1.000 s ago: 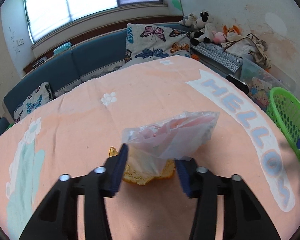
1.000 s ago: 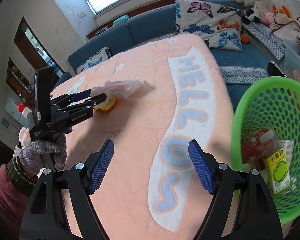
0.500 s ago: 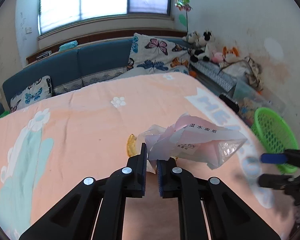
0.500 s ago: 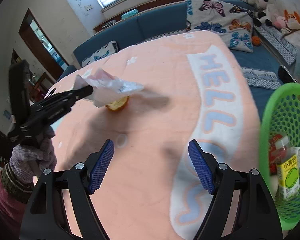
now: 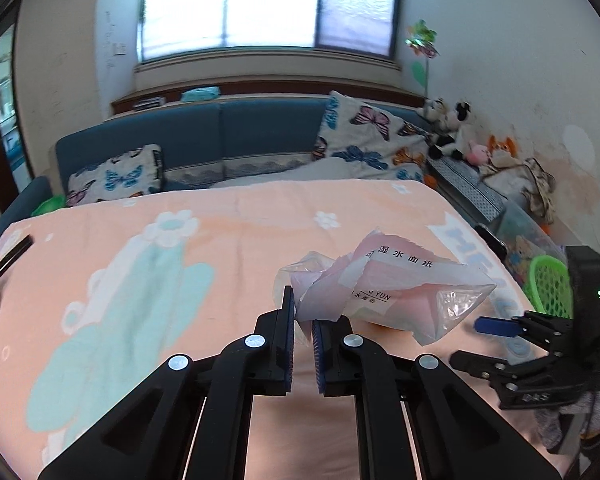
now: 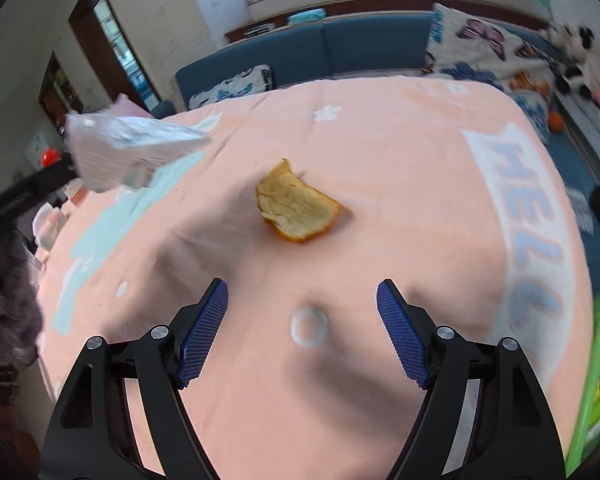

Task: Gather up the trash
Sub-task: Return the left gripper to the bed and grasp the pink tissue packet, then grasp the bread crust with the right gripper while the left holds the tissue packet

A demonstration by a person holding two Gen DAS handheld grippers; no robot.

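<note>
My left gripper (image 5: 303, 316) is shut on a crumpled pink and clear plastic wrapper (image 5: 384, 290), held up above the peach tablecloth (image 5: 220, 240). The right wrist view shows the same wrapper (image 6: 124, 148) hanging in the air at the far left. A piece of orange peel (image 6: 296, 206) lies on the cloth ahead of my right gripper (image 6: 302, 330), which stands open with nothing between its fingers. A small white ring (image 6: 309, 327) lies on the cloth between those fingers. The right gripper (image 5: 496, 326) also shows at the right edge of the left wrist view.
A green mesh basket (image 5: 550, 284) stands past the table's right edge, and its rim (image 6: 592, 364) shows at the right of the right wrist view. A blue sofa (image 5: 204, 144) with butterfly cushions runs behind the table. Stuffed toys (image 5: 448, 128) sit at the far right.
My left gripper closed on the wrapper and lifted it off the orange peel. My right gripper swung left from the basket side to face the peel, staying open.
</note>
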